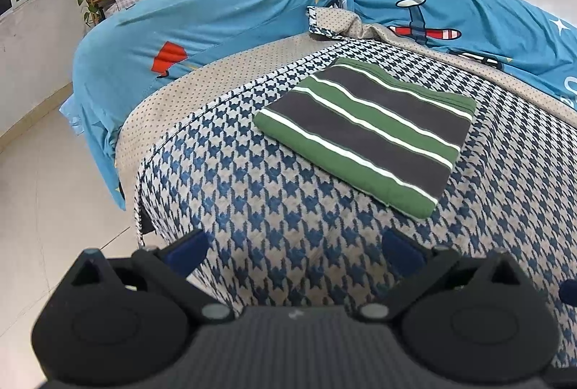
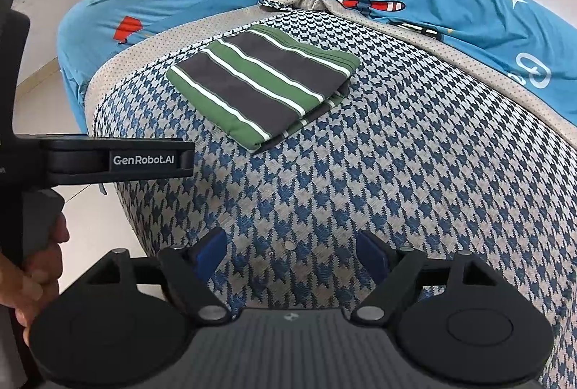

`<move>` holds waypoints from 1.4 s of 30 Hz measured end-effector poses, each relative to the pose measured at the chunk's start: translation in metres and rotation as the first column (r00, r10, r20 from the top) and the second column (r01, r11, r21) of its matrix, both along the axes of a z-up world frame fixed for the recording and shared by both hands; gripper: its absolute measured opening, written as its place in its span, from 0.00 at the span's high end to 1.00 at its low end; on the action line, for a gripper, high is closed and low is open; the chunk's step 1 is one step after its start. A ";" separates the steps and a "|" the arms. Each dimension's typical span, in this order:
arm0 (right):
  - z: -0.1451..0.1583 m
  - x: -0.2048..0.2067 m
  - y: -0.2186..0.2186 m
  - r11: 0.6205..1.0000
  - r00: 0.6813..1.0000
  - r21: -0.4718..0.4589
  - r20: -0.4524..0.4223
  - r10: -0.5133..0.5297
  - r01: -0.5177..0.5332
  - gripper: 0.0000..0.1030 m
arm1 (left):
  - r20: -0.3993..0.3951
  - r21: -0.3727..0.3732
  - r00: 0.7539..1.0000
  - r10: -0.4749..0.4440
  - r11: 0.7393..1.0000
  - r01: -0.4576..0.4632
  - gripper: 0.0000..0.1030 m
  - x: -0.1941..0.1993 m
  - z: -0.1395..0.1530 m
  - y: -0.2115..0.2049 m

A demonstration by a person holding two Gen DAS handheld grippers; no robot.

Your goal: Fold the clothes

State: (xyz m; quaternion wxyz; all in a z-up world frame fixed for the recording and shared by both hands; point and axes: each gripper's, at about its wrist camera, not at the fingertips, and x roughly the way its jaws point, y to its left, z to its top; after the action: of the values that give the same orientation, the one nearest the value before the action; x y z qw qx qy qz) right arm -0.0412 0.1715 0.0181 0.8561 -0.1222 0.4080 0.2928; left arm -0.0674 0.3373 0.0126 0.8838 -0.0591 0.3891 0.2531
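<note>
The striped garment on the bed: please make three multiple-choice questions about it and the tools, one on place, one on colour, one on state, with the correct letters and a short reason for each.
1. Where does the striped garment lie?
A. in the white basket
B. on the houndstooth blanket
C. on the floor

2. Which colours are its stripes?
A. green, dark grey, white
B. red, yellow, black
C. pink and white

3. In what state is the garment?
A. spread out flat, unfolded
B. hanging from a tool
C. folded into a flat rectangle, held by neither tool

Answers:
1 B: the houndstooth blanket surrounds it on all sides.
2 A: wide green and dark grey bands alternate with thin white lines.
3 C: stacked layers show at its edge in the right wrist view, and both the left tool and the right tool are open, short of it.
</note>
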 end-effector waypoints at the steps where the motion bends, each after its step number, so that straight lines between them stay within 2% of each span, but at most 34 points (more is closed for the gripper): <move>1: 0.000 0.000 0.000 1.000 1.000 0.000 -0.001 0.000 0.000 0.24 | 0.000 0.000 1.000 -0.001 1.000 0.001 0.00 0.000 0.000 0.000; 42: 0.000 0.000 0.000 1.000 1.000 0.001 -0.019 0.003 -0.003 0.24 | -0.016 0.011 1.000 0.003 1.000 -0.003 0.00 0.000 -0.002 0.002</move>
State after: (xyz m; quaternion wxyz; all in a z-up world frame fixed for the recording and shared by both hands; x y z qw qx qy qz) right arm -0.0410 0.1710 0.0181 0.8516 -0.1197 0.4160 0.2955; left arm -0.0672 0.3392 0.0102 0.8804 -0.0530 0.3949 0.2571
